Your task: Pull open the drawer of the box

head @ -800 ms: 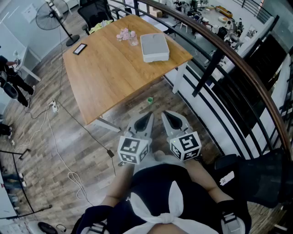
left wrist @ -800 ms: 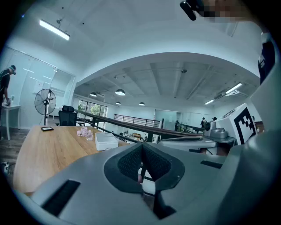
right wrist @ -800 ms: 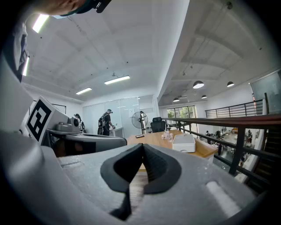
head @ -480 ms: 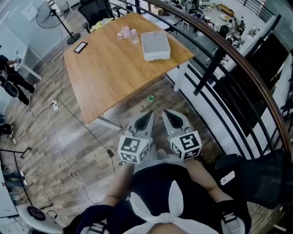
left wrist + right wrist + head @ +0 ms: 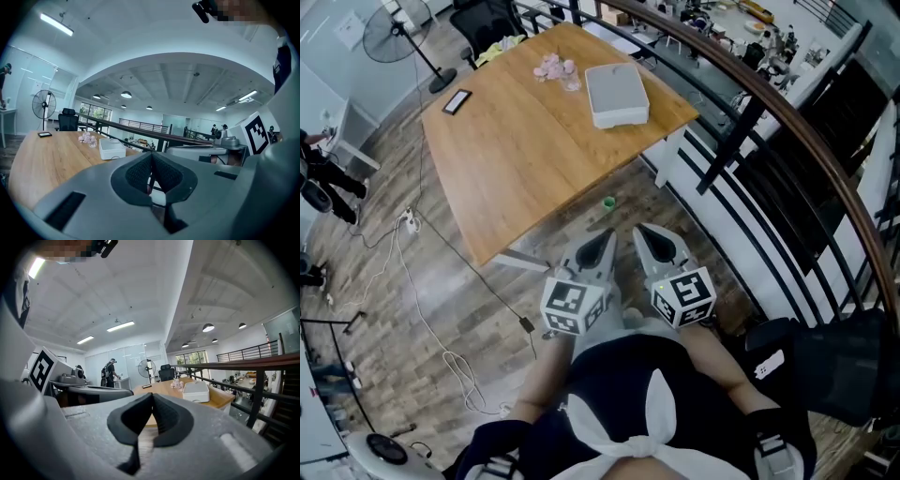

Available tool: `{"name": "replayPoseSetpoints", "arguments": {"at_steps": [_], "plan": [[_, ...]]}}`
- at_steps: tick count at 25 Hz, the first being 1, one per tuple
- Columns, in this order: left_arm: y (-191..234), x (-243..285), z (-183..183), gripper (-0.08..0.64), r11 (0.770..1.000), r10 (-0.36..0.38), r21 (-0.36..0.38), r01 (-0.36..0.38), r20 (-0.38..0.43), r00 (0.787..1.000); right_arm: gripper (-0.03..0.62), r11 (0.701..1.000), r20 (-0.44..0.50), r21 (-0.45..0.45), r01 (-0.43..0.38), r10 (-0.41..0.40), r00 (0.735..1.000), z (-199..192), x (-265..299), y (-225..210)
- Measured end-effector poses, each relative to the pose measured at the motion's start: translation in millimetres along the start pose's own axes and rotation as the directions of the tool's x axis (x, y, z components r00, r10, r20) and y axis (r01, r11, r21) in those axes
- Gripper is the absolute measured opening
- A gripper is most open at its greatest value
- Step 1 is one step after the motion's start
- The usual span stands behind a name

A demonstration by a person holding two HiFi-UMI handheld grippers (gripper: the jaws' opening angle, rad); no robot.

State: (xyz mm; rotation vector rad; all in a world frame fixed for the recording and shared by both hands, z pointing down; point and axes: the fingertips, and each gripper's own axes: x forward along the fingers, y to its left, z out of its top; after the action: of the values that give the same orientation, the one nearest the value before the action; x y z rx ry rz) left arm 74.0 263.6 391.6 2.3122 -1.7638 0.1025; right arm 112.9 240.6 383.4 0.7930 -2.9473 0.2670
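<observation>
A white box lies on the far right part of a wooden table; it also shows as the white box in the left gripper view and the white box in the right gripper view. No drawer front can be made out on it. My left gripper and right gripper hang side by side over the floor, close to my body and well short of the table. Both are shut with nothing between their jaws.
Pink flowers and a dark phone lie on the table. A curved dark railing runs along the right. A fan and an office chair stand beyond the table. Cables trail over the wood floor, with a small green object there too.
The view has shifted slightly, so the table and box sit a little higher and more to the left in the frame. Both grippers hold their place, still shut.
</observation>
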Motion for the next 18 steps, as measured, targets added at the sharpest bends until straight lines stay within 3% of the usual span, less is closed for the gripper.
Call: {"name": "replayPoseSetpoints", "arguments": {"at_steps": [7, 16, 18], "plan": [[50.6, 34.8, 4.1, 0.018, 1.0, -0.02, -0.015, 0.02, -0.032, 0.999, -0.002, 1.0, -0.051, 0.019, 0.023, -0.022, 0.998, -2.4, 57.7, -23.4], [151.0, 103.2, 43.8, 0.018, 1.0, -0.018, -0.013, 0.017, -0.033, 0.999, 0.0, 0.996, -0.062, 0.071, 0.059, -0.055, 0.997, 28.0, 164.7, -70.9], [166.9, 115.3, 51.5, 0.018, 1.0, -0.02, -0.009, 0.02, -0.029, 0.999, 0.042, 0.994, -0.064, 0.088, 0.064, -0.058, 0.996, 32.2, 181.9, -79.6]]}}
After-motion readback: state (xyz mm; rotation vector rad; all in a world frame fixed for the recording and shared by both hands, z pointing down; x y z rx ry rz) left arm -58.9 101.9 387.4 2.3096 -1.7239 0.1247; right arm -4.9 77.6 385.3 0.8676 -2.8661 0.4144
